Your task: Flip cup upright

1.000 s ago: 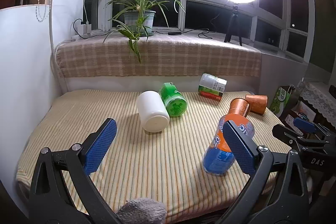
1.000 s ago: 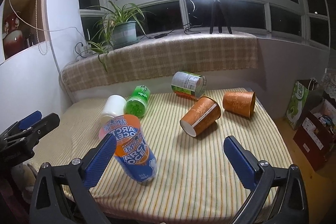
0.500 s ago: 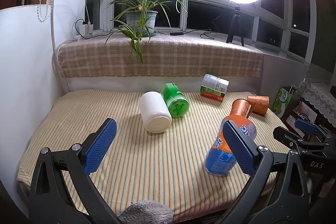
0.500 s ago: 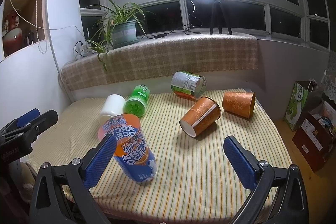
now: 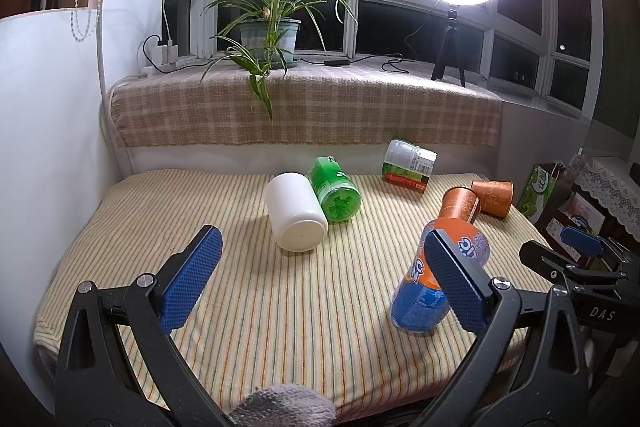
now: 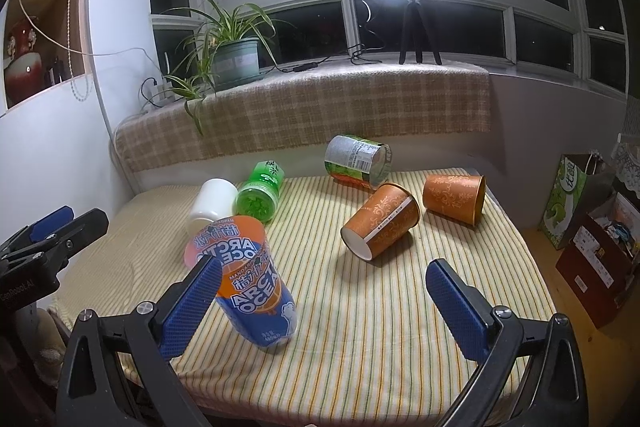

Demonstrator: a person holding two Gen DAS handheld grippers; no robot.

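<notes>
Orange-and-blue printed cup (image 6: 256,283) leaning, unflipped; approach stage, right gripper (image 6: 324,303) and left gripper (image 5: 320,283) wide, empty; next, close on it.

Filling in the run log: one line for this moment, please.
left gripper: open, empty | right gripper: open, empty | orange-blue cup: inverted, tilted | no contact

The right gripper (image 6: 324,303) is being held wide open above the striped cloth (image 6: 380,339). An orange-and-blue cup (image 6: 250,283) is standing upside down, tilted, just beside its left finger; two orange cups (image 6: 382,223) are lying beyond.
</notes>
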